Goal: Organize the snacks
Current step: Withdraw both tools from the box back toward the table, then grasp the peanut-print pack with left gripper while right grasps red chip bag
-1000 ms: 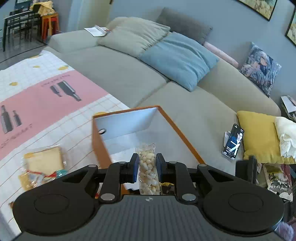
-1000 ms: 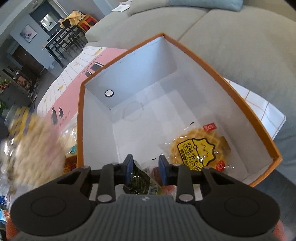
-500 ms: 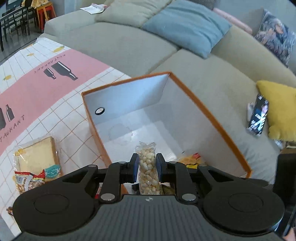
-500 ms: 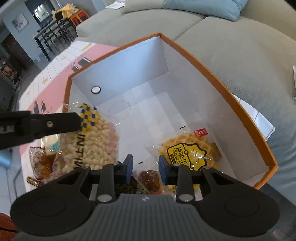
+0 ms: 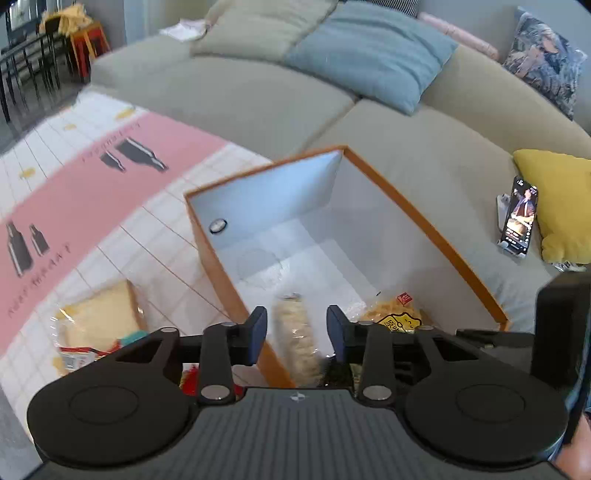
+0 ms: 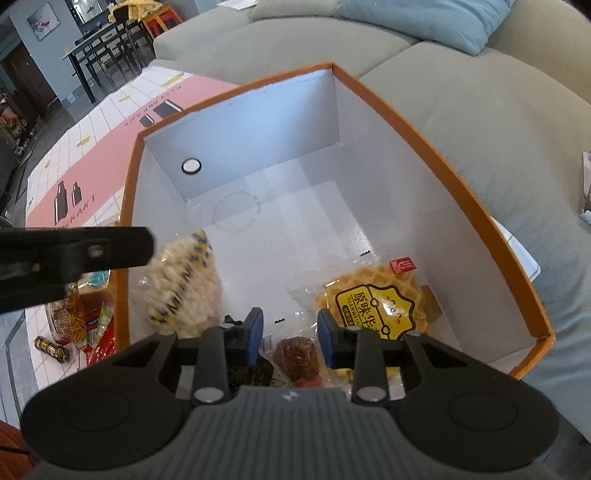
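Inside orange box (image 6: 436, 147), waffle pack (image 6: 373, 299) reads "YUANWEIHUAFU" (partly hidden by fingers (image 6: 327, 341)).

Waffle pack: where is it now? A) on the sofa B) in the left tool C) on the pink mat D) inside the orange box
D: the waffle pack lies on the floor of the orange box, near its right wall, clear of both tools.

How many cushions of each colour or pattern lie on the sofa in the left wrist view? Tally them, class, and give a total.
Beige cushion: 1
Blue cushion: 1
Yellow cushion: 1
Pink cushion: 1
Patterned cushion: 1
Striped cushion, only its edge in view: 1
Total: 6
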The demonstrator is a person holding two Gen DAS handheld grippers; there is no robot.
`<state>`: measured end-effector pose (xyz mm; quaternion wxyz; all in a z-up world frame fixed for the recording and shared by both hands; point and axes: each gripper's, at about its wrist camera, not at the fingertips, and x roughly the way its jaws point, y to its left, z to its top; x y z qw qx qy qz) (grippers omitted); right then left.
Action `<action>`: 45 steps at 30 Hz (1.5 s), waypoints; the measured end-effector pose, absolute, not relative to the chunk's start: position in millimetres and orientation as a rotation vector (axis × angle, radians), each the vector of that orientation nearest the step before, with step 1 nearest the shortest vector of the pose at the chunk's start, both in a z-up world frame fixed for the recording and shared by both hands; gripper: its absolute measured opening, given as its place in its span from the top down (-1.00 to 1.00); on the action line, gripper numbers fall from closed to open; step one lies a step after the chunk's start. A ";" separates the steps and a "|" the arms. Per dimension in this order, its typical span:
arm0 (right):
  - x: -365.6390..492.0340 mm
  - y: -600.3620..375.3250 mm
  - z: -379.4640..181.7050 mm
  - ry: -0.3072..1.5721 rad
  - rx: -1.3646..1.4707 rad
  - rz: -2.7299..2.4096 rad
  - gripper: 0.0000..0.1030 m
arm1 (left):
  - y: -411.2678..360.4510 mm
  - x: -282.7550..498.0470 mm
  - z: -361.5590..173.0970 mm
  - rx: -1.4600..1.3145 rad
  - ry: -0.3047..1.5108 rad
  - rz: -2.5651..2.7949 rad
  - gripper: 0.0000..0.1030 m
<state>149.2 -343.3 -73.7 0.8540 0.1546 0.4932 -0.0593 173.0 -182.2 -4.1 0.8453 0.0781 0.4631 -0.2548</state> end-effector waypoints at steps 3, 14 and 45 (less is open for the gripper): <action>142.2 -342.0 -64.3 0.981 0.317 -0.116 0.22 | -167.3 159.5 13.6 0.174 0.923 -0.523 0.04; 94.3 -313.3 -6.3 0.708 0.305 -0.080 0.14 | -80.9 123.4 48.9 0.112 0.818 -0.388 -0.13; 129.4 -150.8 -101.4 0.979 -0.352 0.232 -0.24 | -3.4 130.9 -50.7 0.151 1.031 -0.297 -0.32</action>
